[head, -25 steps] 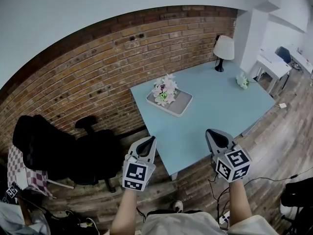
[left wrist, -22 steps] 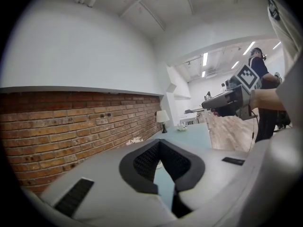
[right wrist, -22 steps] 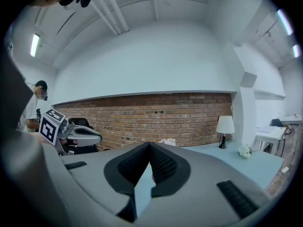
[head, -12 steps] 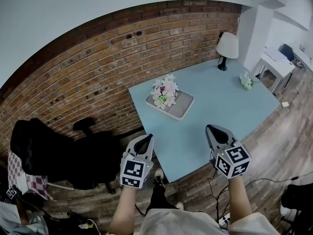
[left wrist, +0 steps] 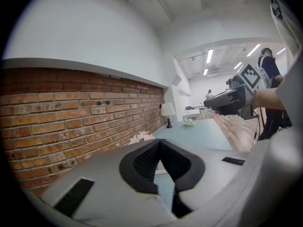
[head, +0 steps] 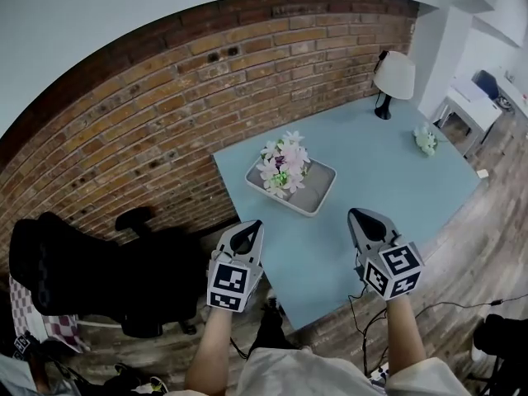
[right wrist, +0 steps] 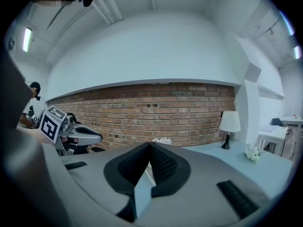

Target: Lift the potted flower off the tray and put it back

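The potted flower (head: 284, 163), pink and white blooms, stands in a grey tray (head: 318, 195) on the light blue table (head: 388, 172), near its corner by the brick wall. My left gripper (head: 255, 224) is shut and empty, held over the table's near left edge, short of the tray. My right gripper (head: 355, 214) is shut and empty too, over the table to the right of the tray. In the left gripper view the flower (left wrist: 140, 137) peeks over the closed jaws; in the right gripper view only its top (right wrist: 162, 140) shows.
A white lamp (head: 394, 77) stands at the table's far corner and a small white flower bunch (head: 426, 141) near its right edge. A black office chair (head: 99, 271) sits left of the table by the brick wall (head: 140, 122). A white desk (head: 472, 106) stands far right.
Both grippers have moved forward toward the table and the tray, which now sits closer and lower in the head view. Jaws stayed shut.
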A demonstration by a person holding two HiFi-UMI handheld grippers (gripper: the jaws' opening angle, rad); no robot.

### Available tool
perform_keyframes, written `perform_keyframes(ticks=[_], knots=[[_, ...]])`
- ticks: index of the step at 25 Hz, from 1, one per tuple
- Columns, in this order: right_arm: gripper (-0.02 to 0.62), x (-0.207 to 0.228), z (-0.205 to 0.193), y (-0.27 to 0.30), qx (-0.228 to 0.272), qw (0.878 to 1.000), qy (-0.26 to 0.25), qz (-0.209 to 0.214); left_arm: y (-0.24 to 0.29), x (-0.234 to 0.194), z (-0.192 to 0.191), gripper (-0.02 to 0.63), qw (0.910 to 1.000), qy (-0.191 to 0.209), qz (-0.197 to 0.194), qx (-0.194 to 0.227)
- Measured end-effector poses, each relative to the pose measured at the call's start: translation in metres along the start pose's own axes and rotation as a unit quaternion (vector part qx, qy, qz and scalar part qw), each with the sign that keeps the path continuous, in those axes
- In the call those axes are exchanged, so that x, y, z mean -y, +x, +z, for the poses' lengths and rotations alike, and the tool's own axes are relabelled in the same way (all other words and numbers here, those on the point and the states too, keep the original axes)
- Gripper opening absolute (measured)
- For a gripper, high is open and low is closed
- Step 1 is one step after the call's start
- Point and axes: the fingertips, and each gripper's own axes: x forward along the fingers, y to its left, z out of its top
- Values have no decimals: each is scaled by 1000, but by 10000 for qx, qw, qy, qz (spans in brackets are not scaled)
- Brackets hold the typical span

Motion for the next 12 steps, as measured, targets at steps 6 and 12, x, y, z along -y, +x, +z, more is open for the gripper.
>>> perform_keyframes(ticks=[6, 12], knots=[[23, 8, -10, 47, -186, 9998, -95, 22, 36, -34, -17, 23, 9998, -186, 13, -85], [25, 21, -31, 91, -456, 9988, -176, -49, 69, -60, -51, 27, 9988, -427, -76, -210]])
